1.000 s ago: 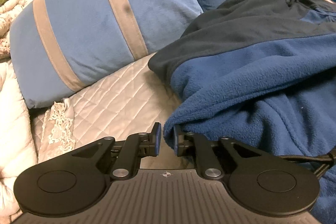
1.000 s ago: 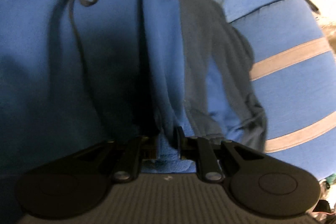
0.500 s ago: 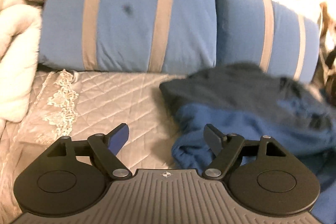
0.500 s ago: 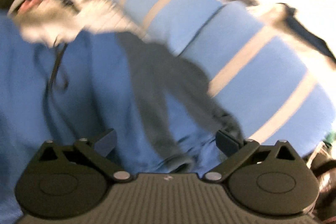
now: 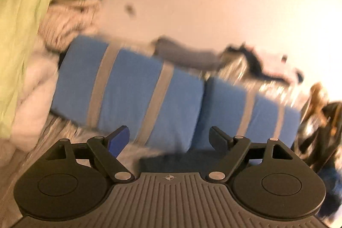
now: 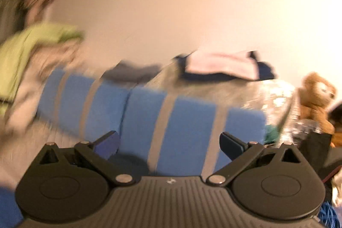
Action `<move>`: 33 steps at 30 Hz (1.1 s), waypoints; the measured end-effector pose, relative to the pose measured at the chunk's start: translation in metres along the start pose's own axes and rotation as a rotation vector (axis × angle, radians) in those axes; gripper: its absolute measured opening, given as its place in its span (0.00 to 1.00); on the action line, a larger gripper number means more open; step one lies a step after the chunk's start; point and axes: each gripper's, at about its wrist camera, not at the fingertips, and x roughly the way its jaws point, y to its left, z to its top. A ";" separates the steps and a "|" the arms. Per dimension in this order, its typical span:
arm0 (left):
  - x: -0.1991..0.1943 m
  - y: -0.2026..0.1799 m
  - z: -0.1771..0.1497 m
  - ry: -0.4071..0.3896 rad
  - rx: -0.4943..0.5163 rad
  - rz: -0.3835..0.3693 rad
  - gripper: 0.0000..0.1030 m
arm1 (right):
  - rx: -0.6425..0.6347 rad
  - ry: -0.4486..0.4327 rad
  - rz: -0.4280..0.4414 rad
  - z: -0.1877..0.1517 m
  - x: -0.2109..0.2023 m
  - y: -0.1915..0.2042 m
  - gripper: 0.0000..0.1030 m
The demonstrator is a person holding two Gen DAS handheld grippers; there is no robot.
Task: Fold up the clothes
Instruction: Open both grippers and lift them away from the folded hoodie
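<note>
Both views are blurred and look level across the bed at the wall. The blue fleece garment lies low under both grippers. Only its dark navy edge (image 5: 162,161) and a blue patch (image 5: 331,185) show in the left wrist view. In the right wrist view I see a dark strip (image 6: 128,160) and a blue corner (image 6: 7,204) of it. My left gripper (image 5: 168,138) hangs above it, its jaws opening with nothing between them. My right gripper (image 6: 168,139) stands wide open and holds nothing.
Two blue pillows with grey stripes (image 5: 132,95) (image 6: 188,121) lean along the wall. A pile of white and green bedding (image 5: 25,35) is at the left. Folded clothes (image 6: 222,67) lie behind the pillows, with a teddy bear (image 6: 316,97) at the right.
Both grippers were shut on the blue fleece's edge; they let go, opened wide and rose. The views swung from the garment up to the pillows and wall.
</note>
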 end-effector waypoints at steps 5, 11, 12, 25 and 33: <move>-0.050 -0.045 0.054 -0.089 -0.004 -0.070 0.80 | 0.083 -0.153 -0.052 0.061 -0.044 -0.025 1.00; -0.135 -0.094 0.107 -0.216 0.132 -0.114 0.81 | 0.081 -0.335 -0.083 0.129 -0.135 -0.046 1.00; -0.147 -0.098 0.112 -0.211 0.144 -0.127 0.81 | 0.078 -0.351 -0.079 0.137 -0.148 -0.050 1.00; -0.164 -0.057 -0.040 0.008 0.314 -0.088 0.82 | -0.060 -0.075 0.016 0.009 -0.186 -0.016 1.00; -0.132 -0.021 -0.171 0.212 0.376 -0.060 0.82 | -0.044 0.148 0.095 -0.136 -0.155 0.015 1.00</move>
